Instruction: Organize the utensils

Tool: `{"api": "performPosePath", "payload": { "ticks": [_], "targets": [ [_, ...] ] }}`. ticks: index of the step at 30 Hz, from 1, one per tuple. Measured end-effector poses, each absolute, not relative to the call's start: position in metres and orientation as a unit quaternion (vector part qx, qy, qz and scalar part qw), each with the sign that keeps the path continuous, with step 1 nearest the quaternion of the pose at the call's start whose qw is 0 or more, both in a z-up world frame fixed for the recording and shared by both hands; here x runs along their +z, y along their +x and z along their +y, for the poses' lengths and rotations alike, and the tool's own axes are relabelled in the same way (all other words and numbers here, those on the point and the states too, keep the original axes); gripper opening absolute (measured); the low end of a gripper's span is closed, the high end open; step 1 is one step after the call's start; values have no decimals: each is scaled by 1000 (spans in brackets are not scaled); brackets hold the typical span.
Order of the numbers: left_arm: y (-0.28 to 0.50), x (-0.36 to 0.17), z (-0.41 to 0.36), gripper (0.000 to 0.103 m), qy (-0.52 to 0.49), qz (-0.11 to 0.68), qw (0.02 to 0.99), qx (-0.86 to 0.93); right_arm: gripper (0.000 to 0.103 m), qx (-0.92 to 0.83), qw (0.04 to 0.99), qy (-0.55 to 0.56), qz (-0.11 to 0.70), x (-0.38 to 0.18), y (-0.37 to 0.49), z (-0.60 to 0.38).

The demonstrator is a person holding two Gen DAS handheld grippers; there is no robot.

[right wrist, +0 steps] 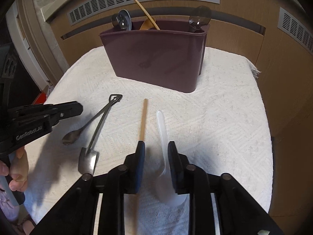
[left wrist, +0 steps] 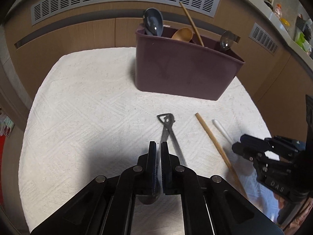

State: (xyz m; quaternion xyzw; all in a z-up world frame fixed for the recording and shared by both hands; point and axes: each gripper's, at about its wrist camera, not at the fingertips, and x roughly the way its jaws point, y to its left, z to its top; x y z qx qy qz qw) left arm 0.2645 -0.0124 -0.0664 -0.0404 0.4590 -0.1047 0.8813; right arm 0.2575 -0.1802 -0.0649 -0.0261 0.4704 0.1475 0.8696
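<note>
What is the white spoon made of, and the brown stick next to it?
The white spoon looks like plastic: pale, smooth and slightly see-through. The brown stick looks like wood or bamboo: matte tan, no shine. I can't be sure of either.

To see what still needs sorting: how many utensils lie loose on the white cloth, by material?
Metal: 2 (round-bowled metal spoon, shovel-shaped metal spoon)
Wood: 1 (thin wooden stick)
Plastic: 1 (white plastic spoon)
Total: 4
</note>
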Motion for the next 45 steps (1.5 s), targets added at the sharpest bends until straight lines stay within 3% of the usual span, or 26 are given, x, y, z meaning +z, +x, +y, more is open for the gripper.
{"api": "performPosePath", "payload": {
  "ticks": [10,12,13,18,29,38,45],
  "targets": [
    [263,-74,2,8,-45,469,877,-95,23,152,856,-48,491,-84,290,-142],
    [263,-74,1,13,-47,471,875,-98,17,149,858,-56,488,-84,288,-141],
    [264,-74,0,15,-47,473,874,-99,5,146,859,-65,487,-84,287,-140],
    [265,-69,-12,37,-45,481,867,-118,5,142,868,-54,472,-74,276,-154],
    [212,-84,-46,38,-35,512,847,-142,5,124,884,-2,450,-57,251,-201],
    [210,-86,-74,43,52,492,863,-102,5,113,894,8,434,-46,235,-216],
    [206,-84,-72,44,30,505,849,-151,5,115,892,7,437,-47,234,-217]
  ]
}}
